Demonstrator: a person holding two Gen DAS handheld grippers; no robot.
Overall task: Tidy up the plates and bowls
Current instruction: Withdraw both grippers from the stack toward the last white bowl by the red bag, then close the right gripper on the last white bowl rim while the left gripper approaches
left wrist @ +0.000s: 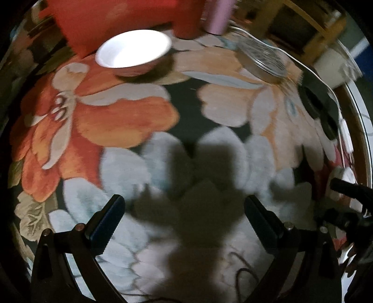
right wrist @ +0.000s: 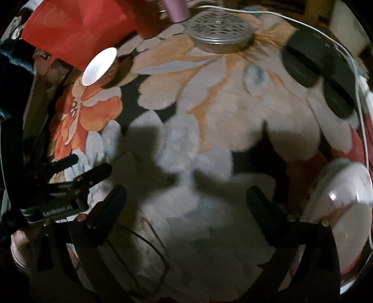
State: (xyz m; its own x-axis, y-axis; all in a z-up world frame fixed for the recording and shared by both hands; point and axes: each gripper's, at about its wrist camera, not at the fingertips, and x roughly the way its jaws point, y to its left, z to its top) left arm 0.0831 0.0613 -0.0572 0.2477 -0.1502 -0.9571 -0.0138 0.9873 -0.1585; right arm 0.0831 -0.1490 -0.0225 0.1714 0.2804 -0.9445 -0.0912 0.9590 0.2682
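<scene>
Your left gripper (left wrist: 184, 209) hangs over the flowered rug (left wrist: 130, 121) with its jaws spread wide and nothing between them; its shadow falls on the pale petals below. Your right gripper (right wrist: 186, 200) is likewise spread apart and holds nothing.

In the left wrist view the white bowl (left wrist: 134, 50) sits on the rug at about 11 o'clock, well apart from the fingertips, right in front of a red box (left wrist: 112, 21). A pink cylinder (left wrist: 218, 16) stands at 12 o'clock beside that box. At 1 o'clock lies a round metal perforated lid (left wrist: 261, 60), and at 2 to 3 o'clock a black object with round pads (left wrist: 319, 102), with a thin white cable (left wrist: 326, 84) running along it.

In the right wrist view the same bowl (right wrist: 99, 66) shows edge-on at 10 o'clock, the metal lid (right wrist: 219, 30) at 12 o'clock, and the black object (right wrist: 319, 67) at 2 o'clock. A white plate (right wrist: 342, 209) lies at 4 o'clock, just beside your right gripper's right finger (right wrist: 263, 205); whether they touch you cannot tell. At 9 o'clock your left gripper (right wrist: 84, 172) comes into view, and its body carries the only legible writing: "GenRobot.AI". A thin dark wire loop (right wrist: 149, 244) lies on the rug at 7 o'clock.
</scene>
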